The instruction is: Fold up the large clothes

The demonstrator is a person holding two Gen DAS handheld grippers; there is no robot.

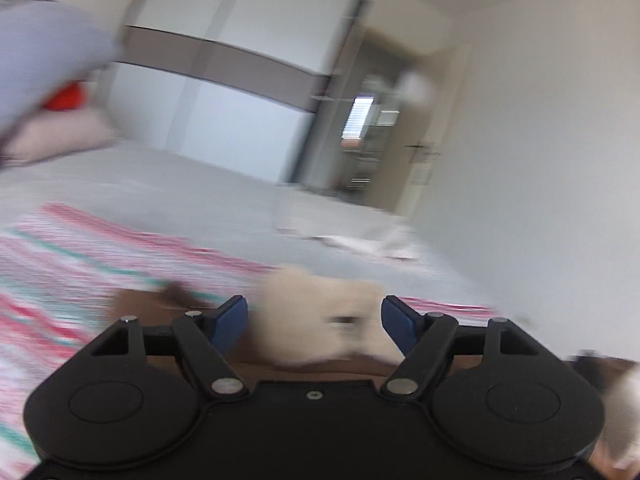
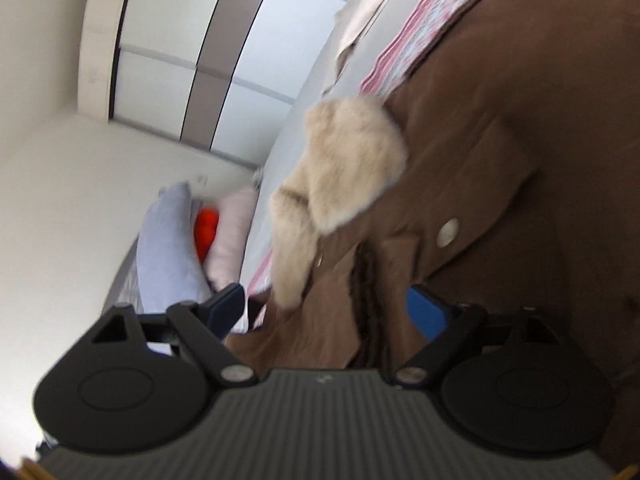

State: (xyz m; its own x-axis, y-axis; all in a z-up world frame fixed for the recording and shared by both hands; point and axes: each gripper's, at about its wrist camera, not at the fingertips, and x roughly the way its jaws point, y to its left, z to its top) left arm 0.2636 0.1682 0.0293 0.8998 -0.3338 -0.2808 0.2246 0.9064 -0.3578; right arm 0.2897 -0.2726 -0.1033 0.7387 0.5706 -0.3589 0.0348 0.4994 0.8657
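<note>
A brown coat with a cream fur collar and a white snap button lies on a bed. My right gripper is open, its jaws wide apart either side of a brown coat fold, with the view rolled sideways. My left gripper is open just above the coat; the blurred fur collar shows between its blue fingers and a strip of brown cloth lies to its left.
A pink, white and teal striped blanket covers the grey bed. Lilac, pink and orange pillows lie at the bed's head. White wardrobe doors stand behind, and a doorway is at the right.
</note>
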